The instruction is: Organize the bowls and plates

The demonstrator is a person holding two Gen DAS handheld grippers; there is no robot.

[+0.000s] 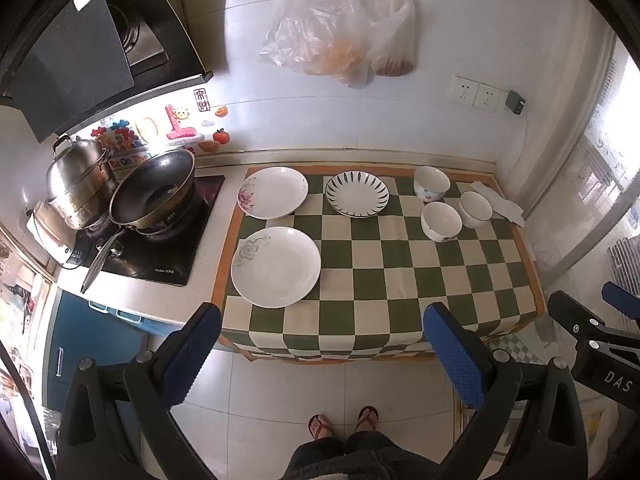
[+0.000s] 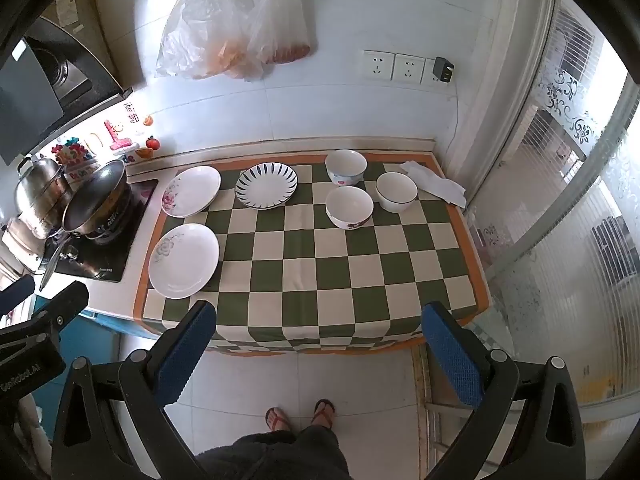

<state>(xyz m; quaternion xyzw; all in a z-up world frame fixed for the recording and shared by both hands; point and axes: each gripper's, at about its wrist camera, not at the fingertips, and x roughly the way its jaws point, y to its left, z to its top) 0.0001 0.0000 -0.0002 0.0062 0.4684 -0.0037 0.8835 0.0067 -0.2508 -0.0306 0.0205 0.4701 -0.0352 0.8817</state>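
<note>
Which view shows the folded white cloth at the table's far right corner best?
Right wrist view: the white cloth lies nearer the frame's centre, whole and unobstructed beside the black-rimmed bowl. The left wrist view also shows it, but smaller, out toward the distorted edge.

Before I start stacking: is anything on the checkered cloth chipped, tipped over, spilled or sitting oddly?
Nothing stands out. The three plates lie flat and apart; the three bowls stand upright and look empty. No chips or spills show. A crumpled white cloth lies at the far right corner.
</note>
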